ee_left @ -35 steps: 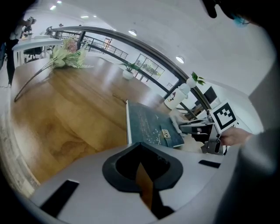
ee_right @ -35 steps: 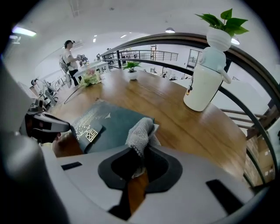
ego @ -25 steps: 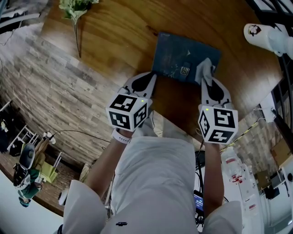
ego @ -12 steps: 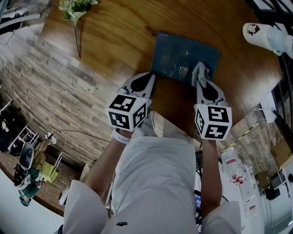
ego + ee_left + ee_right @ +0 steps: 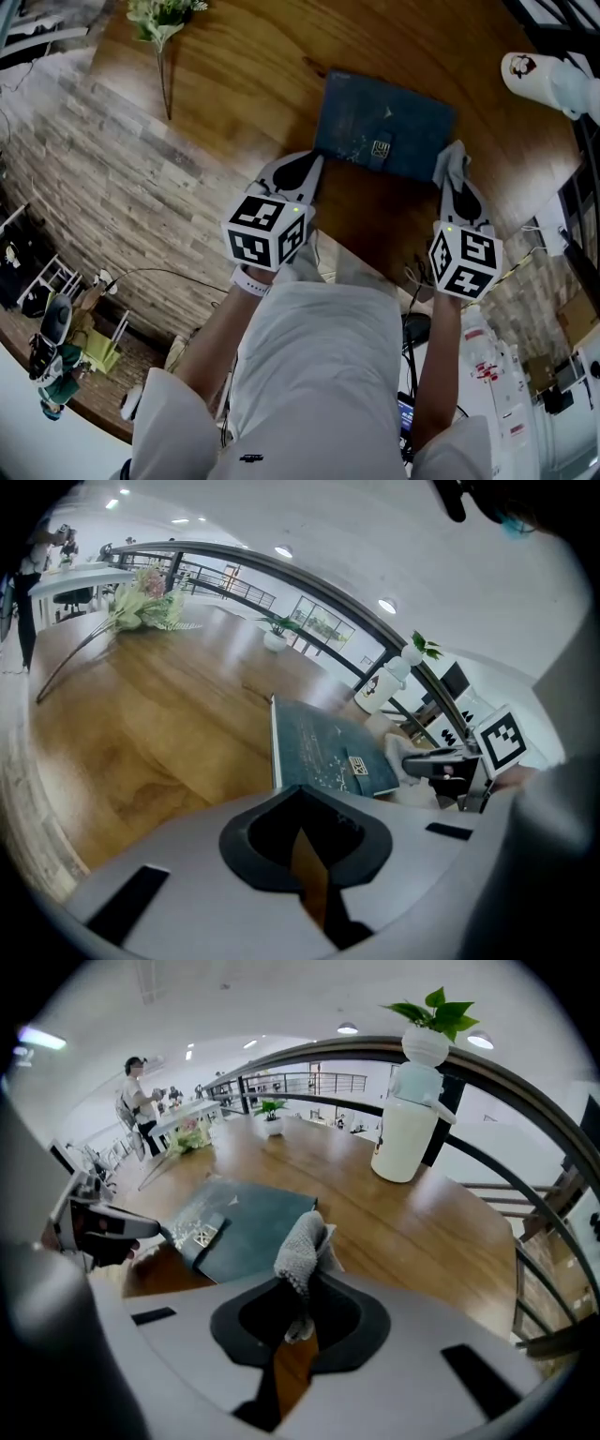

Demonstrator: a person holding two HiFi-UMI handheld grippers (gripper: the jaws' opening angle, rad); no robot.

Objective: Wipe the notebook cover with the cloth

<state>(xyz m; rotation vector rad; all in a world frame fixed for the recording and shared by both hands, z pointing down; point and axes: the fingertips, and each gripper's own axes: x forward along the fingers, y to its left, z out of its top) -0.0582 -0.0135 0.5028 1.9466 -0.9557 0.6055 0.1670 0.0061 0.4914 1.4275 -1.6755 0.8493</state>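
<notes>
The dark blue notebook (image 5: pixel 384 122) lies closed on the wooden table (image 5: pixel 244 75), with a small clasp emblem (image 5: pixel 380 147) near its front edge. My right gripper (image 5: pixel 453 173) is shut on a grey knitted cloth (image 5: pixel 450 159), which stands bunched up from the jaws at the notebook's near right corner. In the right gripper view the cloth (image 5: pixel 305 1241) sits just right of the notebook (image 5: pixel 248 1218). My left gripper (image 5: pixel 298 171) is shut with nothing in it, its tip by the notebook's near left corner (image 5: pixel 323 747).
A bunch of pale flowers (image 5: pixel 157 19) lies at the table's far left. A white bottle-shaped vase with a green plant (image 5: pixel 411 1110) stands at the right, close to a dark railing. The table's front edge runs just under both grippers.
My right gripper slid the cloth a little left along the cover's near right part, then swept right to the notebook's right corner. The left gripper and notebook have stayed put.
</notes>
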